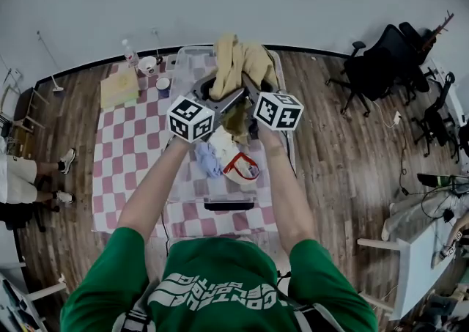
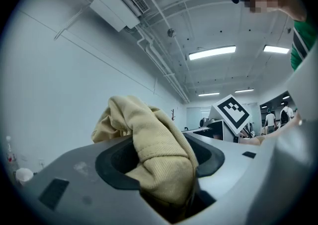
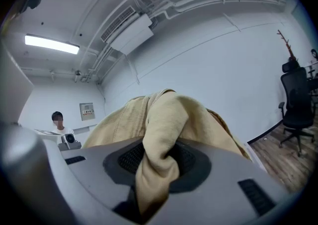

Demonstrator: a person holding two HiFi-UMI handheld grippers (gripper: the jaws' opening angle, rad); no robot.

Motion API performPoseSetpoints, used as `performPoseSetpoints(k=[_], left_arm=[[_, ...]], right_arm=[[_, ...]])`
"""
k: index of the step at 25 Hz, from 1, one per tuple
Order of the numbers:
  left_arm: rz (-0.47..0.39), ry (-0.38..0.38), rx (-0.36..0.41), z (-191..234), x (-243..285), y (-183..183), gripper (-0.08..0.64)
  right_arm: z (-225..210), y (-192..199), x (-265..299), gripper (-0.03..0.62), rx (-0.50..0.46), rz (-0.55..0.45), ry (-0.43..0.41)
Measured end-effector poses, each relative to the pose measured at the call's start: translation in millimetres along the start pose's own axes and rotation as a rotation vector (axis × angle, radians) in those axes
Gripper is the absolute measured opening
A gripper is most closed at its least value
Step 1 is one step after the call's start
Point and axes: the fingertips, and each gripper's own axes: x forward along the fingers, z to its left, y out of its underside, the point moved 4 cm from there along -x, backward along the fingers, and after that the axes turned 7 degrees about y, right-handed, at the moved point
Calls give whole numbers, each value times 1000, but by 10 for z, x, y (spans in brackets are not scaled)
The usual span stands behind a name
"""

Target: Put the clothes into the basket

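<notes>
1. Already some of the job looks done. The clear plastic basket [image 1: 178,74] on the checked tablecloth [image 1: 132,140] holds a white garment [image 1: 223,144], a light blue piece [image 1: 207,158] and a red-and-white item [image 1: 242,167], all lying towards its near half.

2. One piece is in hand: a tan knitted garment [image 1: 238,63] is held up between both grippers, over the far half of the basket. It is not yet inside, and its loose folds drape over the far side of the jaws.

3. The left gripper [image 1: 222,97] has its jaws parted a fair way and clamped on a thick bunch of the tan garment [image 2: 154,154]. In the left gripper view the cloth fills the gap between the pads and spills up and to the left over the jaw.

4. The right gripper [image 1: 250,90] has its jaws closer together, pinched on a thinner fold of the same garment [image 3: 159,134]. In the right gripper view that fold runs down between the pads while the rest mounds up beyond them.

5. The two grips sit near each other, so the garment hangs as one bundle rather than spread out.

6. What is left, as I judge it: lower and release this garment into the basket. A yellow folded piece [image 1: 119,87] lies at the far left of the table; I cannot tell whether it counts as clothing.
</notes>
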Motion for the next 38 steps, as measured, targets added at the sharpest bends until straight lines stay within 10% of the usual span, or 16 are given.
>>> performPoseSetpoints(k=[38], left_arm=[[573, -230, -483, 827, -223, 3360, 241]], right_arm=[[-1072, 3194, 1108, 120, 38, 742, 134]])
